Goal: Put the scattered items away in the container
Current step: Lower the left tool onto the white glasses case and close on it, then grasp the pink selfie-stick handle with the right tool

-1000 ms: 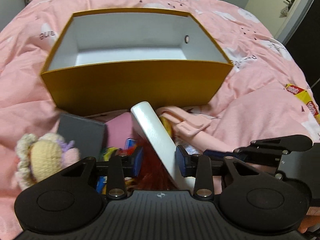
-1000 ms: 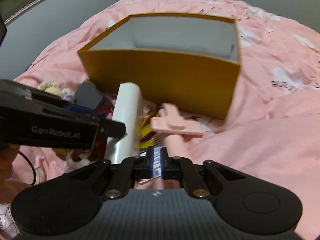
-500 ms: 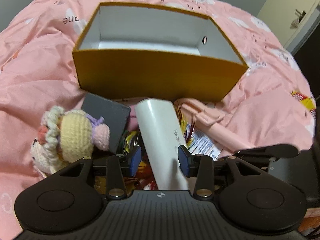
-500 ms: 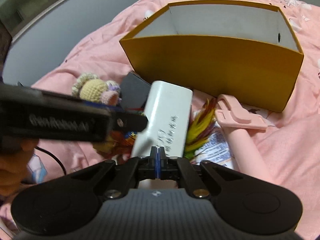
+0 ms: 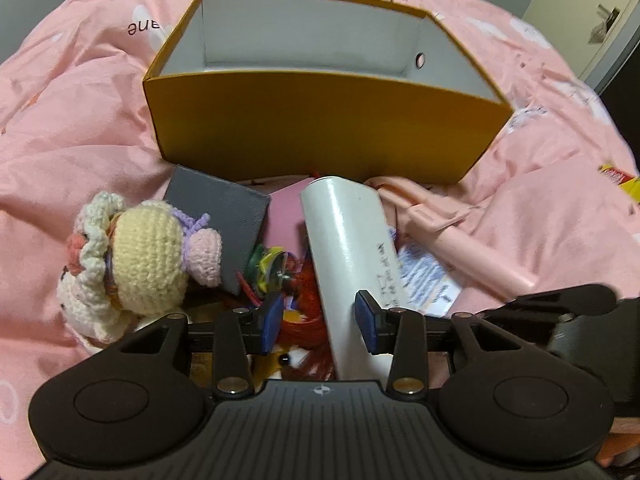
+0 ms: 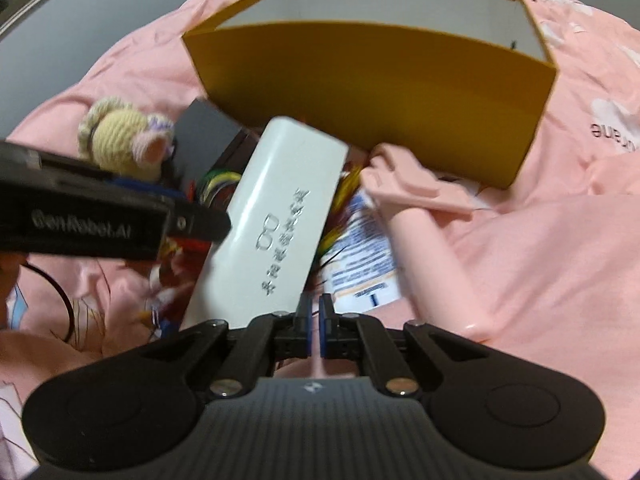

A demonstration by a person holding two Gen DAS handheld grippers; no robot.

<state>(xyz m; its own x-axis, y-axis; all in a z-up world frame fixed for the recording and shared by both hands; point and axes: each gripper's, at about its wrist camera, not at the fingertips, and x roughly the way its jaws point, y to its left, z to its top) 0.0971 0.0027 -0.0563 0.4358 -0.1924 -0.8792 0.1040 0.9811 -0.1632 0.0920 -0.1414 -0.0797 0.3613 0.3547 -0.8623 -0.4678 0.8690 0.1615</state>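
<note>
A yellow box (image 5: 320, 128) with a white inside stands open on the pink duvet; it also shows in the right wrist view (image 6: 372, 92). A white flat case (image 5: 352, 256) lies tilted between the fingers of my left gripper (image 5: 318, 322), whose jaws are open with a gap on the left side; the right pad (image 5: 366, 320) is against the case. The case (image 6: 276, 224) has printed lettering. My right gripper (image 6: 316, 330) is shut and empty, just below the case's near end. A crochet doll (image 5: 136, 256), a grey box (image 5: 228, 220) and a pink handle tool (image 5: 452, 236) lie around it.
Coloured bands and red feathers (image 5: 280, 280) and a printed leaflet (image 6: 364, 256) lie under the case. A yellow snack packet (image 5: 620, 180) sits at the far right. The duvet (image 5: 80, 120) is rumpled around the box. A door (image 5: 580, 12) is at the back right.
Both grippers have lifted and pulled back, so the pile shows more from above. The white case has tipped from steep to flatter, and the left jaws have opened wider around it.
</note>
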